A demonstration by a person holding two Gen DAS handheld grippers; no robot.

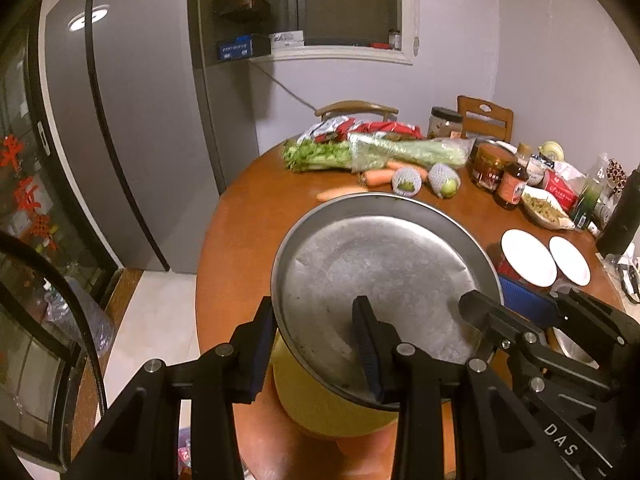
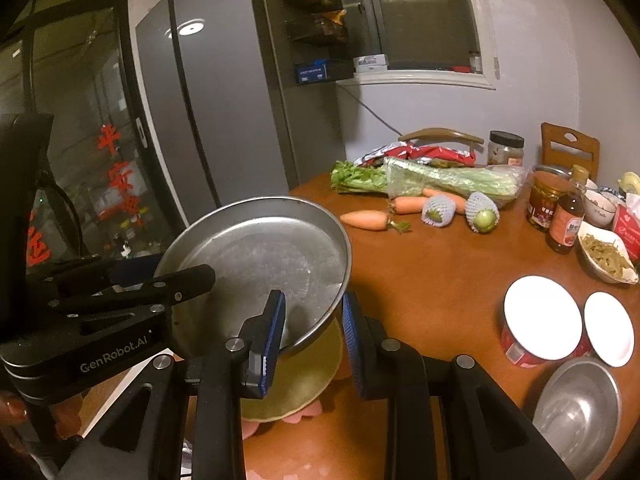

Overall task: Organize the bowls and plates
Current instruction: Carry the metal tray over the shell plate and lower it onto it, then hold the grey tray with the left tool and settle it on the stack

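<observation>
One round metal pan (image 1: 380, 264) hangs tilted above the near edge of the round wooden table (image 2: 432, 276), over one yellow dish (image 2: 304, 380). Two grippers hold it. The left gripper (image 1: 316, 344) pinches its near rim, one finger inside and one outside, and the right gripper (image 2: 314, 324) pinches the rim on the opposite side. Two white-topped bowls (image 2: 542, 316) stand side by side to the right, with one steel bowl (image 2: 580, 408) just in front of them. Behind lie three carrots (image 2: 366, 219) and two net-wrapped fruits (image 2: 438, 210).
</observation>
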